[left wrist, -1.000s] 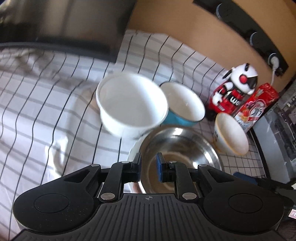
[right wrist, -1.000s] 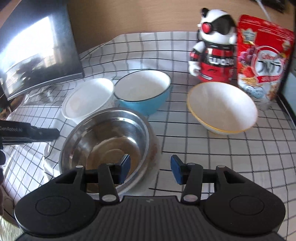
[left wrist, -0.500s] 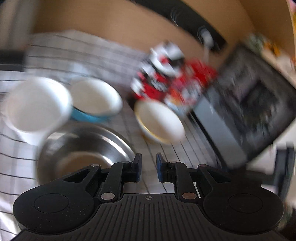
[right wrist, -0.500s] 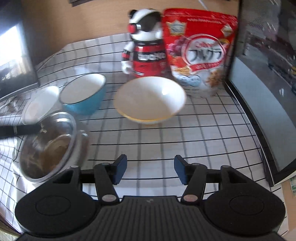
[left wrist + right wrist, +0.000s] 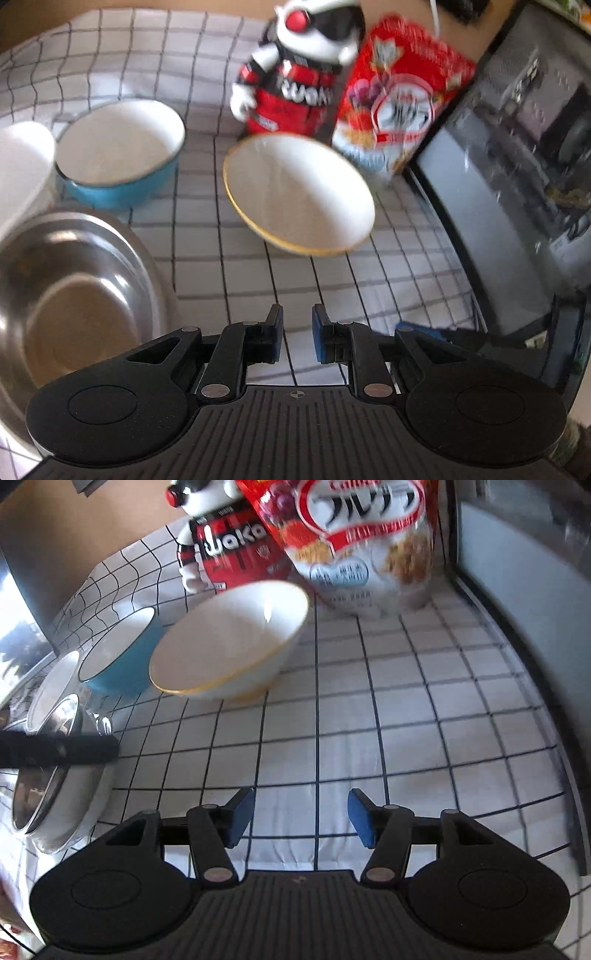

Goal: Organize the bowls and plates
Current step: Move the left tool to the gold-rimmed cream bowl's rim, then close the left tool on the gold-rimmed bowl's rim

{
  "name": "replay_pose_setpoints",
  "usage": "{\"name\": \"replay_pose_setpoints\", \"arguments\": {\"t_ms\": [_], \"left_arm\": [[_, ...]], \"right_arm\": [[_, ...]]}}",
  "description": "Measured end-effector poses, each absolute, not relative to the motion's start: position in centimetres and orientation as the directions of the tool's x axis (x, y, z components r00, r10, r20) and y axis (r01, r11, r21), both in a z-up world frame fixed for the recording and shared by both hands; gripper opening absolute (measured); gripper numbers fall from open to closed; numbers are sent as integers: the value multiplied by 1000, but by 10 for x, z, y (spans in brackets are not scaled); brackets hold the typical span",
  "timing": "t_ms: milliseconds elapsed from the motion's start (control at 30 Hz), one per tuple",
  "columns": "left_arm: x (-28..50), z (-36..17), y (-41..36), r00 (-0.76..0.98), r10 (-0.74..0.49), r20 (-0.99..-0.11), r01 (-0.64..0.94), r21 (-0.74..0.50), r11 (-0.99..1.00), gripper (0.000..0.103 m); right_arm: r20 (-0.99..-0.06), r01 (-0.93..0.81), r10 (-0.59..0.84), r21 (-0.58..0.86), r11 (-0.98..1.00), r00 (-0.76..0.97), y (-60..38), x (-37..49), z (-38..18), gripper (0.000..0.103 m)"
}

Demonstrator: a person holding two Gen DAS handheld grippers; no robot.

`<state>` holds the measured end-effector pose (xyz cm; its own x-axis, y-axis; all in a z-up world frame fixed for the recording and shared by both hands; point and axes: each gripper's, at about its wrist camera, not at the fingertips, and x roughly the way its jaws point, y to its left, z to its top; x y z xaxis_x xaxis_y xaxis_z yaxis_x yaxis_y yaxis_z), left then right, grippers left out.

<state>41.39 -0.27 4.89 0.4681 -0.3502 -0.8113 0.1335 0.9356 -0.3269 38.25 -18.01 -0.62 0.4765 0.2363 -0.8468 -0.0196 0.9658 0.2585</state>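
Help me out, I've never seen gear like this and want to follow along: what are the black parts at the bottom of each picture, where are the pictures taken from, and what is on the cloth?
There is no robot here. A person holds a two-finger gripper in each hand, and a wide-angle camera on each looks forward along its fingers. The black parts are the grippers themselves.

One picture is from the left gripper, whose fingers are nearly together with a narrow gap. The other is from the right gripper, whose fingers are wide apart. Neither holds anything.

On the checked cloth sit a yellow-rimmed white bowl, a blue bowl, a steel bowl and a white bowl at the edge. Behind them stand a toy figure and a red cereal bag.
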Motion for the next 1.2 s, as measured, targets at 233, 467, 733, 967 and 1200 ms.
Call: {"name": "replay_pose_setpoints", "arguments": {"t_ms": [233, 467, 733, 967, 1200], "left_arm": [[417, 44, 8, 466, -312, -828, 41, -332, 942, 18], [434, 62, 16, 512, -357, -782, 62, -380, 923, 18], [462, 71, 18, 575, -317, -754, 50, -354, 934, 18], [506, 60, 33, 568, -236, -788, -39, -312, 949, 18], [529, 32, 34, 501, -234, -833, -124, -336, 933, 18]], "right_arm": [[-836, -48, 299, 313, 949, 460, -186, 377, -14, 68], [-828, -59, 352, 364, 930, 437, -182, 385, -17, 90], [-850, -114, 349, 332, 936, 394, -167, 394, -20, 102], [-772, -37, 318, 358, 933, 551, -198, 427, 29, 84], [-744, -29, 281, 332, 943, 606, -206, 490, 31, 65]]}}
